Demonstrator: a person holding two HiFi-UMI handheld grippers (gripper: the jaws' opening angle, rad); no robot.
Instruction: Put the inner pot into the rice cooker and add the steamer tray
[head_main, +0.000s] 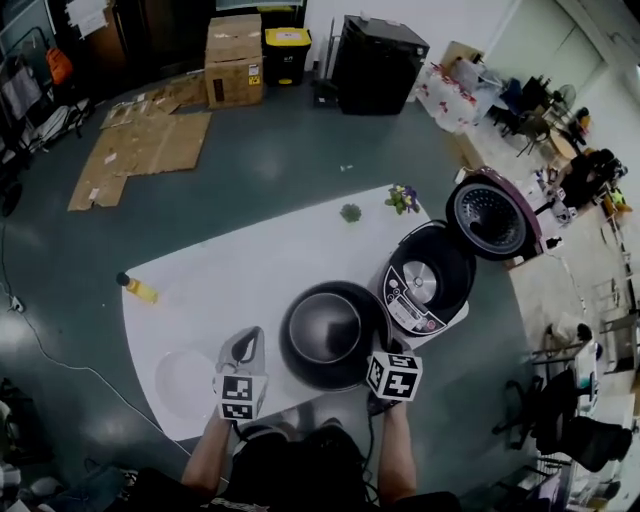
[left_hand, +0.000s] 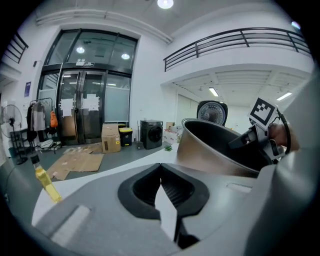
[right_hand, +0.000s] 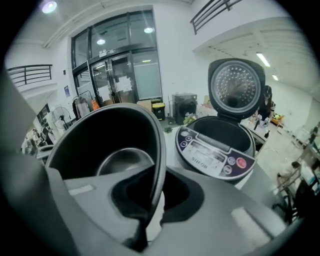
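The dark inner pot (head_main: 330, 335) hangs tilted over the white table (head_main: 230, 275), just left of the rice cooker. My right gripper (head_main: 378, 352) is shut on the pot's near right rim; in the right gripper view the rim (right_hand: 159, 150) runs between the jaws (right_hand: 152, 172). The rice cooker (head_main: 428, 290) stands open, its lid (head_main: 490, 218) swung back, its cavity (right_hand: 222, 132) empty. My left gripper (head_main: 253, 338) is shut on nothing, left of the pot (left_hand: 215, 145). A pale round steamer tray (head_main: 185, 383) lies at the table's near left.
A yellow bottle (head_main: 138, 289) lies near the table's left edge. Two small plants (head_main: 350, 212) (head_main: 403, 198) sit at the far edge. Flattened cardboard (head_main: 150, 145), a box (head_main: 233, 60) and a black appliance (head_main: 378, 62) are on the floor beyond.
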